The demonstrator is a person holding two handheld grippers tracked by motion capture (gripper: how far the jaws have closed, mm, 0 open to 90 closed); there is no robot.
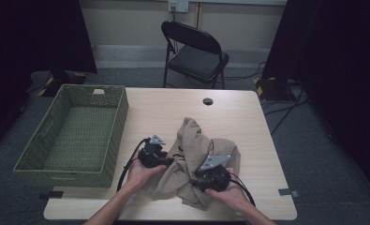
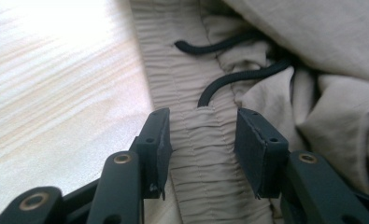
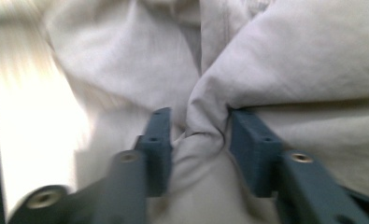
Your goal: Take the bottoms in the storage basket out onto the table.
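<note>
Both claws are down on the crumpled beige trousers [image 1: 196, 159], heaped near the front of the counter [image 1: 248, 117] beside the green basket [image 1: 70, 133]. The left claw [image 2: 203, 140] stands apart, straddling the gathered waistband [image 2: 205, 177] just below the black drawstring [image 2: 233, 77]. The right claw [image 3: 198, 149] is apart too, a fold bunched between its pads. Best bite deep into the waistband, clear of the cord, before lifting.

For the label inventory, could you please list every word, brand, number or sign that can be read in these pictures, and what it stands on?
None can be read: the crumpled beige cloth garment, its black drawstring cord, the green woven basket and the pale wooden table carry no legible text.
A small tag on the basket rim is too small to read.
</note>
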